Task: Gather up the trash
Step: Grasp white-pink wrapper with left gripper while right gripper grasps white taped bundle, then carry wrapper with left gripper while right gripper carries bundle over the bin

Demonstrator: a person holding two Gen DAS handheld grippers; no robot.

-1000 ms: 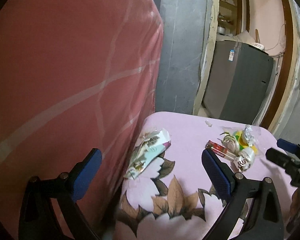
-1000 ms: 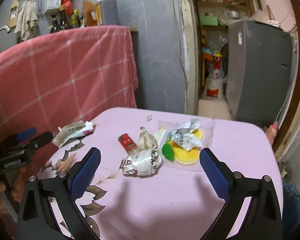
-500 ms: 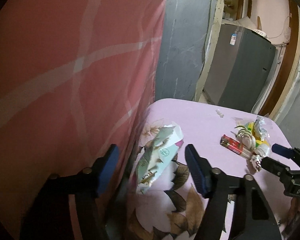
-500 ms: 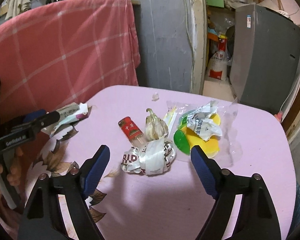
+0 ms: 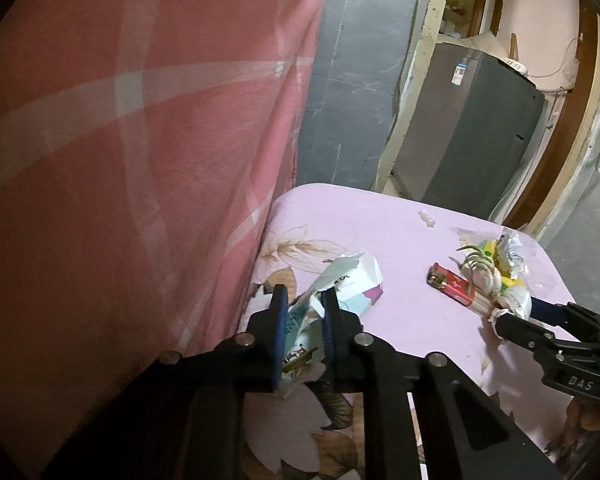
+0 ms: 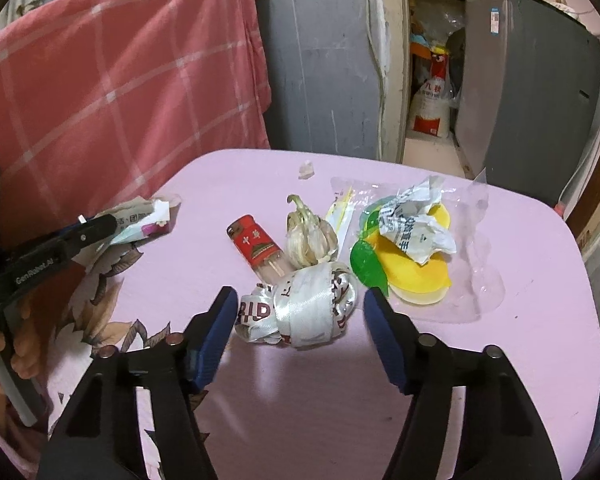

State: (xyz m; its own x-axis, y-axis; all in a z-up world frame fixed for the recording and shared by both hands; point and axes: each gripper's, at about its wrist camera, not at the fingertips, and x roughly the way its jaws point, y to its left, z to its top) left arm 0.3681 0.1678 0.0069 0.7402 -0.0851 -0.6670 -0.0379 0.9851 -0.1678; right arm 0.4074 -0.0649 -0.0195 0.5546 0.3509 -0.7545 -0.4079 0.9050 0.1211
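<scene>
Trash wrapper [image 5: 342, 280] at the table's [image 5: 396, 216] left edge, by the pink blanket [image 5: 140, 120], is now clamped: my left gripper [image 5: 305, 312] went from wide open a second ago to clenched on it, pads pressing the foil. Right gripper [image 6: 298, 312] came down over the crumpled ribbon wad [image 6: 300, 308]; jaws closing, wad between them, pads not touching yet. Lighter [image 6: 254, 246], garlic [image 6: 310, 238] and yellow packaging [image 6: 416, 268] wait on the table. Two pickups nearly secured, I'd say.

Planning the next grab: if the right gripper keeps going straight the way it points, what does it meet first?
Most likely the crumpled white ribbon wad, sitting between the closing jaws of the right gripper and not yet touched. The garlic bulb lies just beyond.
</scene>
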